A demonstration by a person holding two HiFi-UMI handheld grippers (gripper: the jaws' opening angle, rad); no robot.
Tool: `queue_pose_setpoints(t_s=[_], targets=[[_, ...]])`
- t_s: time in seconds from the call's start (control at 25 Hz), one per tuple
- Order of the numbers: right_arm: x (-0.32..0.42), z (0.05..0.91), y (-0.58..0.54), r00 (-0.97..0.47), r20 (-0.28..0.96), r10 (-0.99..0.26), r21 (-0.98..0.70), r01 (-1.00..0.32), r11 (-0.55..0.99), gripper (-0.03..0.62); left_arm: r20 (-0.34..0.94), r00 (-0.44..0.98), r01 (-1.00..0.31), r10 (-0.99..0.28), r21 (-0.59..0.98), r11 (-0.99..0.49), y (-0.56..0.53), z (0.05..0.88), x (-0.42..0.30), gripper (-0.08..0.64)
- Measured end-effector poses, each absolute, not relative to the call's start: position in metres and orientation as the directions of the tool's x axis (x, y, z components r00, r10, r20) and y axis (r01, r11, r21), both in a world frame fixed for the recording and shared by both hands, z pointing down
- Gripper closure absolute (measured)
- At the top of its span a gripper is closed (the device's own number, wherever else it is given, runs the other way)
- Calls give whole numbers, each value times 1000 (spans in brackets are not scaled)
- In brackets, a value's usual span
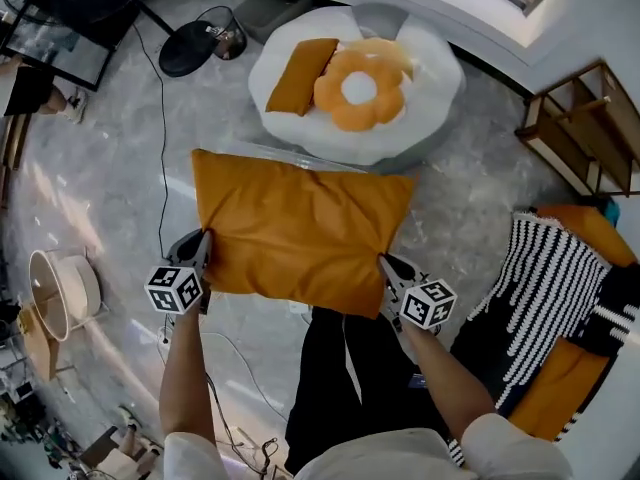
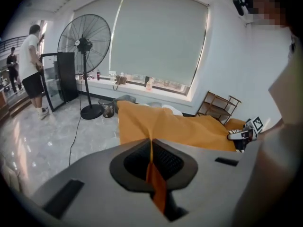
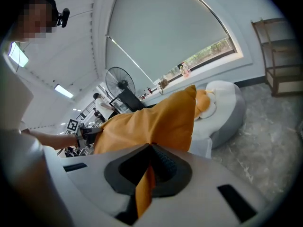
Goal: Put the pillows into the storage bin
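Note:
A big orange pillow (image 1: 300, 233) hangs spread out in front of me, over the grey floor. My left gripper (image 1: 205, 255) is shut on its near left corner, and my right gripper (image 1: 386, 270) is shut on its near right corner. In the left gripper view, orange cloth (image 2: 170, 126) is pinched between the jaws (image 2: 150, 148). The right gripper view shows the same, with cloth (image 3: 151, 119) caught in its jaws (image 3: 150, 157). Beyond the pillow stands a white round storage bin (image 1: 430, 118). It holds a small orange pillow (image 1: 300, 73) and a flower-shaped pillow (image 1: 360, 88).
A fan's black base (image 1: 190, 48) and a grey box (image 1: 270, 8) stand at the far left of the bin. A wooden shelf (image 1: 585, 128) is at the right. A black-and-white striped cushion (image 1: 545, 278) lies near my right side. A cable (image 1: 160, 148) crosses the floor.

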State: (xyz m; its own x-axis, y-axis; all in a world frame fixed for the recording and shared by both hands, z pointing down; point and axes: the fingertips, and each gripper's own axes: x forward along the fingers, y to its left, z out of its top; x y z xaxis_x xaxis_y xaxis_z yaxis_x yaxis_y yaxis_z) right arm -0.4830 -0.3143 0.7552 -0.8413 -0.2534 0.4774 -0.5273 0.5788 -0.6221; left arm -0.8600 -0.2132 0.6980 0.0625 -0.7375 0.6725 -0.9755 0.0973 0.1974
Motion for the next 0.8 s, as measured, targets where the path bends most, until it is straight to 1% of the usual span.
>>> queue_pose_setpoints(t_s=[0.4,0.8], targets=[[-515,865,-316,-781,574,-244,-623,-611,489,561,757,147,-970,-636,238,59,-234,832,-899,546],[-557,954,-321,-728,639,-247,-612,-676,410,561,793,179,-961,-582,267,68,-254,927,-945,546]])
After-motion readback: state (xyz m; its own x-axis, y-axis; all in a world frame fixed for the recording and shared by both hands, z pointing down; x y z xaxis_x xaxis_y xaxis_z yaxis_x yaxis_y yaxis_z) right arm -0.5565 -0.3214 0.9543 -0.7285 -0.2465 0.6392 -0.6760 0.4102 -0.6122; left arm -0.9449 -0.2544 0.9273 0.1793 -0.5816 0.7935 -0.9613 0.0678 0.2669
